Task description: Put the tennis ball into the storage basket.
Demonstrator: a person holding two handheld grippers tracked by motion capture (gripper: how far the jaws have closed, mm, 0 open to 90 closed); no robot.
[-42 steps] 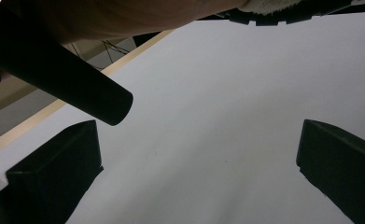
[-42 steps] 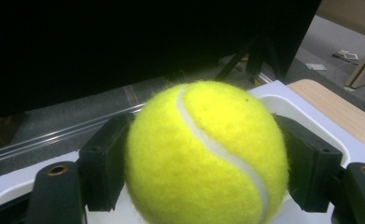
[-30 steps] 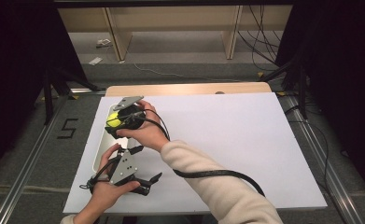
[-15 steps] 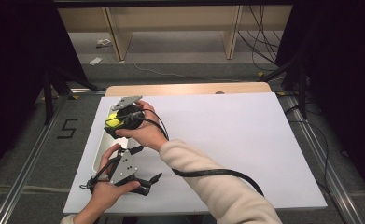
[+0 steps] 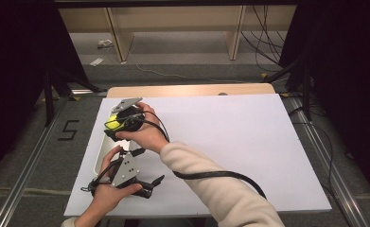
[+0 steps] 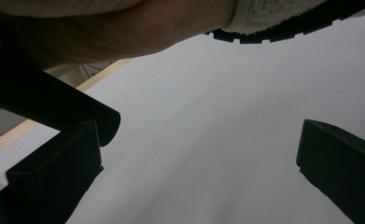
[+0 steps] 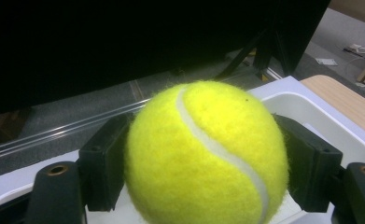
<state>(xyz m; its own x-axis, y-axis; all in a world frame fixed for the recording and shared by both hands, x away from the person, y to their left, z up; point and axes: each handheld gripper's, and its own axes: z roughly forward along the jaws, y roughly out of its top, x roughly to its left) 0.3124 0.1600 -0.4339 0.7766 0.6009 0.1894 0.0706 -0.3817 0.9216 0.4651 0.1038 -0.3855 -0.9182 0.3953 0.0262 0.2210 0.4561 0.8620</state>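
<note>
The right gripper (image 5: 118, 124) clamps a yellow tennis ball (image 7: 207, 156) between both jaws above a white tray (image 7: 306, 109) at the white table's (image 5: 249, 142) left edge, while the left gripper (image 5: 147, 184), jaws apart and empty, rests nearer the person beneath the right forearm (image 5: 197, 172).

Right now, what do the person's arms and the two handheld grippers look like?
The right sleeve is cream and fleecy. Both grippers have black bodies with blocky black jaws. The left gripper and right gripper each carry a grey three-cornered plate on top. A thick black cable trails from the right gripper.
</note>
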